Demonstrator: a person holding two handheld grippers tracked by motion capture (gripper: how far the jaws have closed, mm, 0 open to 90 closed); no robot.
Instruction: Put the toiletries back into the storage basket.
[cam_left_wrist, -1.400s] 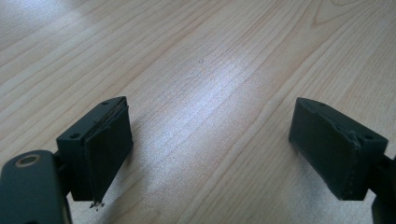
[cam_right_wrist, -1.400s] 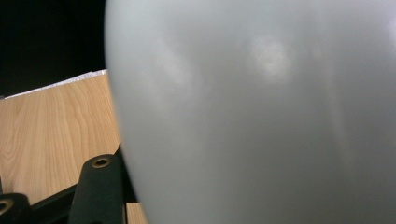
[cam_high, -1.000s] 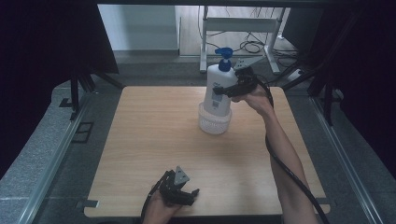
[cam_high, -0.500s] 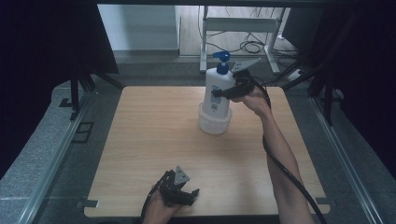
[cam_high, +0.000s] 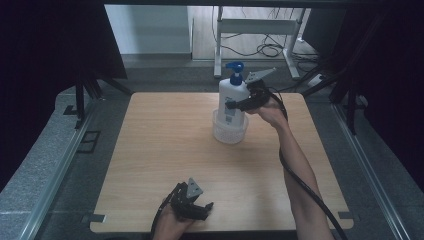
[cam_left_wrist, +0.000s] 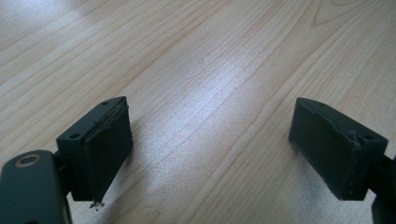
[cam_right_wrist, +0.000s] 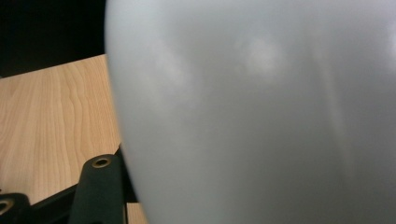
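Observation:
A white pump bottle (cam_high: 231, 100) with a blue pump head stands upright with its base inside a clear round plastic cup (cam_high: 230, 131) at the table's far middle. My right gripper (cam_high: 234, 104) reaches in from the right and is shut on the bottle's body. In the right gripper view the bottle's white side (cam_right_wrist: 261, 116) is pressed up close to the camera. My left gripper (cam_high: 196, 208) rests at the table's near edge with its jaws open; in the left gripper view its pads (cam_left_wrist: 109, 144) stand wide apart over bare wood, nothing between them.
The wooden table (cam_high: 165, 150) is ringed by grey floor and metal rails (cam_high: 60, 165). A white stand (cam_high: 260, 30) and cables lie beyond the far edge. The right gripper's black cable (cam_high: 305, 190) trails along the forearm.
The right gripper has lowered the bottle, so its base now sits deeper in the clear cup. The left gripper has stayed where it was.

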